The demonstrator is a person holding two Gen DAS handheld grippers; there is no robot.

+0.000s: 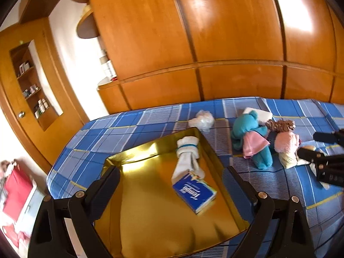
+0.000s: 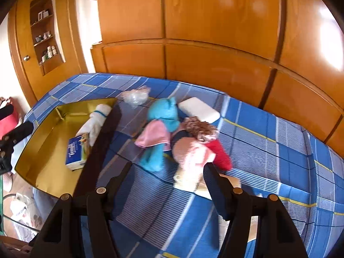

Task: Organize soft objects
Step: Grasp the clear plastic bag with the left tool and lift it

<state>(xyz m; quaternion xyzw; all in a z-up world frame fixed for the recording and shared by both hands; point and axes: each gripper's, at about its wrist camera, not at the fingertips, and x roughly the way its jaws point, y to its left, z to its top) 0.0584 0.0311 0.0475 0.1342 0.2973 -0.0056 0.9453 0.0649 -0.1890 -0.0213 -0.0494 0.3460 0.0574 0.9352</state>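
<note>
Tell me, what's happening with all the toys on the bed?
Someone is tidying soft things with two hand-held grippers. The gold box on the bed already holds rolled white socks and a tissue pack. The teal plush, a doll, a white pillow and a crumpled plastic bag lie outside. The left gripper and right gripper are open, holding nothing.

bed (image 2: 268, 142) | on it: gold tray (image 2: 38, 148), soft toys (image 2: 163, 116), white pad (image 2: 200, 108), plastic bag (image 2: 135, 95)
</note>
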